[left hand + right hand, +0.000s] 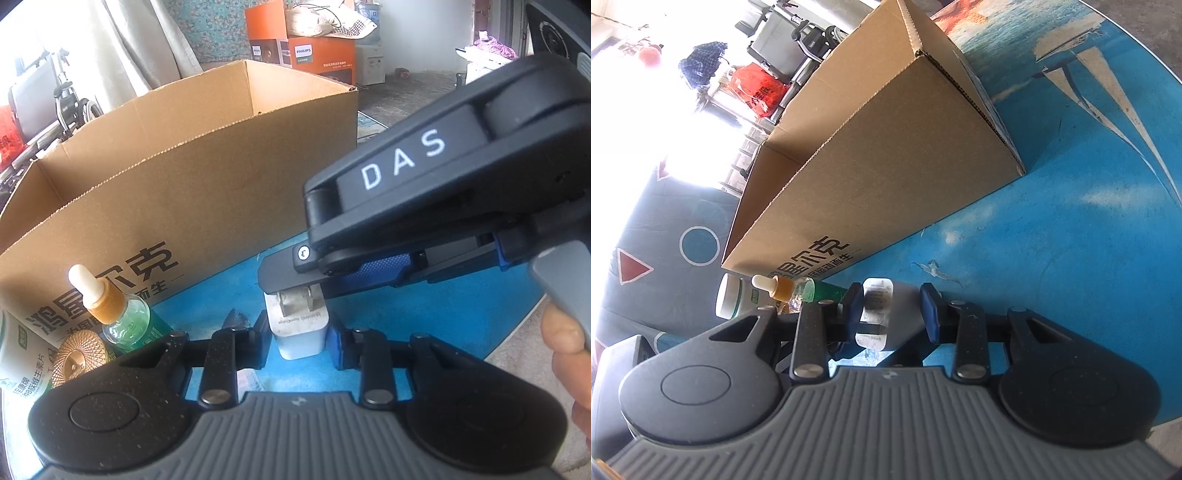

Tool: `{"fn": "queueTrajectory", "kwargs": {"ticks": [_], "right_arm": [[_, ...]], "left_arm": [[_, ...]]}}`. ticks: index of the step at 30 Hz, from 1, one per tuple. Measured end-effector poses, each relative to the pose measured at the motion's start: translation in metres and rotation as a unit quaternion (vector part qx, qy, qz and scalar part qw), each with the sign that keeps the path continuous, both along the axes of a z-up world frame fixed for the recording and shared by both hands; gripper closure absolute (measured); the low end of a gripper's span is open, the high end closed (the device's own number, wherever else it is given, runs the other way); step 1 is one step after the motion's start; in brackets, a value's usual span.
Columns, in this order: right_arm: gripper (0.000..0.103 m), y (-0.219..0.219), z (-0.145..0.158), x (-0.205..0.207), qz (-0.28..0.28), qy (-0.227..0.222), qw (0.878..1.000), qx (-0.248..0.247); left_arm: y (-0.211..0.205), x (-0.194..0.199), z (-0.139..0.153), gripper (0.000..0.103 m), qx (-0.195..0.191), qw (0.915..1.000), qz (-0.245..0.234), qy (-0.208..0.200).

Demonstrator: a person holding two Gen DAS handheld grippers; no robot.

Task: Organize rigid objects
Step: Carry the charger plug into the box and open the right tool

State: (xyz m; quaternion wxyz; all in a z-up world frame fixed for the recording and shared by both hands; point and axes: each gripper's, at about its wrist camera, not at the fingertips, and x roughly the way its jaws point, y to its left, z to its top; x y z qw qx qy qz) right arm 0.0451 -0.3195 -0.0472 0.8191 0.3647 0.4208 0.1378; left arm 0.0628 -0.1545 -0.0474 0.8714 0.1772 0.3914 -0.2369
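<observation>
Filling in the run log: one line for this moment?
left gripper: shut on white charger | right gripper: shut on charger | cardboard box: behind

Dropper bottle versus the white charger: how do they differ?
The dropper bottle is clear glass holding green liquid, with a gold collar; the charger is an opaque white block with metal prongs. The dropper bottle stands free beside the cardboard box; the charger is gripped by the left tool. Both are small, rigid items.
</observation>
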Motion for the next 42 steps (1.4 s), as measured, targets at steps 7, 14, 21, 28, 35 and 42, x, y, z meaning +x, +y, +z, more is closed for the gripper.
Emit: {"fn": "queueTrajectory", "kwargs": {"ticks": [7,14,21,28,35,42], "right_arm": [[0.071,0.005,0.019,-0.008,0.006,-0.028,1.0,0.004],[0.071,0.019,0.079,0.001,0.032,-0.092,0.995,-0.007],[0.07,0.028,0.137,0.055,0.075,-0.125,0.989,-0.014],[0.07,0.036,0.152,0.157,0.107,-0.077,0.991,-0.03],[0.069,0.04,0.107,0.26,0.125,0.025,0.991,-0.039],[0.069,0.055,0.045,0.318,0.14,0.094,0.984,-0.057]], "left_arm": [[0.002,-0.011,0.024,0.073,-0.001,0.9996,0.01,-0.026],[0.012,-0.005,0.079,0.073,-0.015,0.9957,0.033,-0.085],[0.022,0.047,0.132,0.074,-0.025,0.9929,0.056,-0.102],[0.028,0.147,0.136,0.074,-0.021,0.9958,0.087,-0.022],[0.03,0.244,0.085,0.074,0.006,0.9894,0.115,0.088],[0.03,0.298,0.035,0.075,0.021,0.9756,0.147,0.162]]}}
